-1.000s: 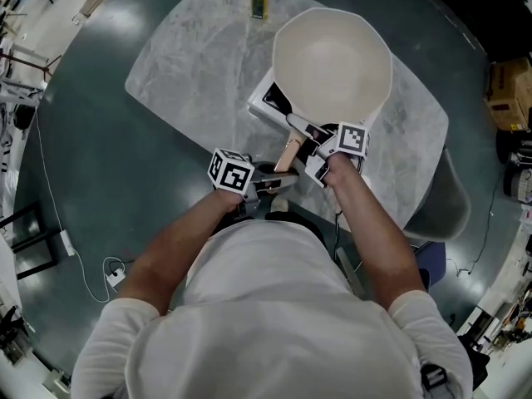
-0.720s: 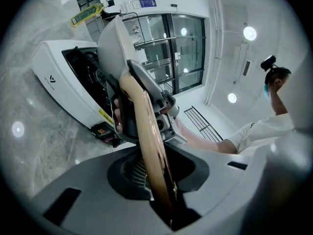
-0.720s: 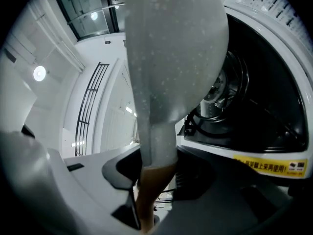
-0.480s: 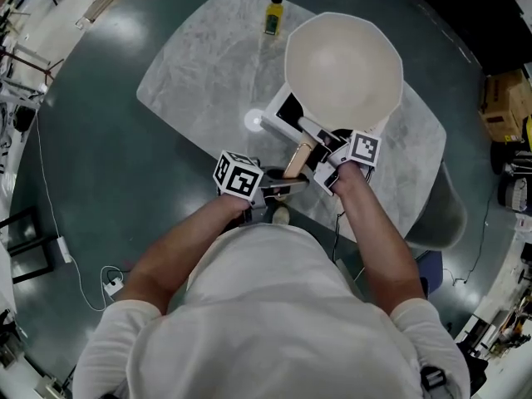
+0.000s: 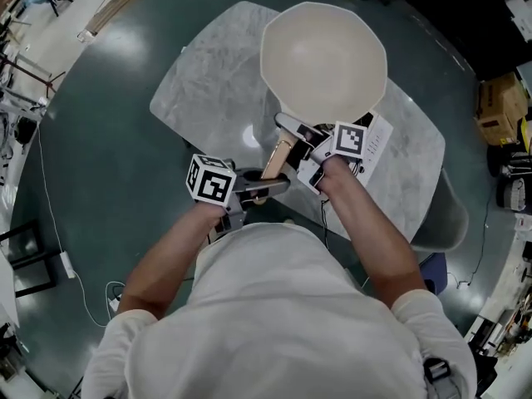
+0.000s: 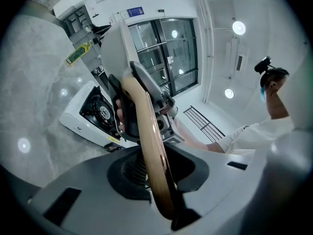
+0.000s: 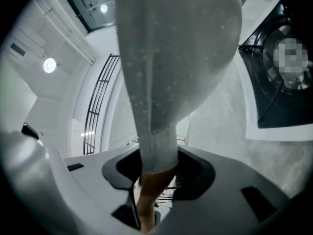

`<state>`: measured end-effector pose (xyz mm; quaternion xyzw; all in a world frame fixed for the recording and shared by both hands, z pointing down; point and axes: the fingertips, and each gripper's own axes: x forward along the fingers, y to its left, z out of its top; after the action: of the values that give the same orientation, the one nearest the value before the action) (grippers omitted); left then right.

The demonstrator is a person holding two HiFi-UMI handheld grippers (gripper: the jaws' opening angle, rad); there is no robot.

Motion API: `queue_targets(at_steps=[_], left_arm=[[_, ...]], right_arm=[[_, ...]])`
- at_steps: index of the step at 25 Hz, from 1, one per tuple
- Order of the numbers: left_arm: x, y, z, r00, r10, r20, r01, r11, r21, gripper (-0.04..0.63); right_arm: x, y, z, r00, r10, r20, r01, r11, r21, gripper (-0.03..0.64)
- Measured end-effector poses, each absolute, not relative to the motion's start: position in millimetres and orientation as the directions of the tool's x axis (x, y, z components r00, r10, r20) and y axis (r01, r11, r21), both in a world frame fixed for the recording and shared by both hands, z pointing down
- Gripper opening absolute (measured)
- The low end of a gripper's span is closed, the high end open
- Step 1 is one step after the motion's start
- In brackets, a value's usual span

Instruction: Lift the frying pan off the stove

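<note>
A cream frying pan (image 5: 324, 56) hangs above the marble table (image 5: 199, 90), held by both grippers. My left gripper (image 5: 268, 186) is shut on the end of its wooden handle (image 5: 278, 158). In the left gripper view that handle (image 6: 146, 141) runs up between the jaws of my left gripper (image 6: 156, 180). My right gripper (image 5: 307, 144) is shut on the grey neck (image 7: 156, 82) of the handle, closer to the bowl. The white stove (image 5: 376, 140) shows to the right of the pan, its black top (image 7: 276, 82) and its side (image 6: 90, 116) uncovered.
A yellow bottle (image 6: 78, 53) stands on the far part of the table. A grey chair (image 5: 440, 210) is at the table's right edge. A cardboard box (image 5: 499, 106) sits on the dark floor at far right. Cables lie on the floor at left.
The pan has moved left and away from me, off the stove. Both grippers went with it. The stove's right part is now uncovered and the pan hides the bottle in the head view.
</note>
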<state>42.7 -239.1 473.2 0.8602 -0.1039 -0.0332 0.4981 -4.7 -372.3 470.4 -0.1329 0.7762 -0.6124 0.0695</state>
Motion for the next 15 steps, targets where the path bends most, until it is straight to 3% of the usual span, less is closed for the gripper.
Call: queue_targets(at_steps=[9, 15], left_arm=[[-148.4, -190.7, 467.2, 0.966, -0.256, 0.03, -0.15, -0.466, 0.872, 0.1], [-167.8, -176.7, 464.5, 0.968, -0.248, 0.03, -0.144, -0.456, 0.878, 0.1]], right_arm=[[-204.1, -320.6, 469.7, -0.963, -0.26, 0.067, -0.123, 0.205, -0.971, 0.17], [-223.6, -305.7, 468.3, -0.963, -0.261, 0.07, -0.122, 0.189, -0.974, 0.17]])
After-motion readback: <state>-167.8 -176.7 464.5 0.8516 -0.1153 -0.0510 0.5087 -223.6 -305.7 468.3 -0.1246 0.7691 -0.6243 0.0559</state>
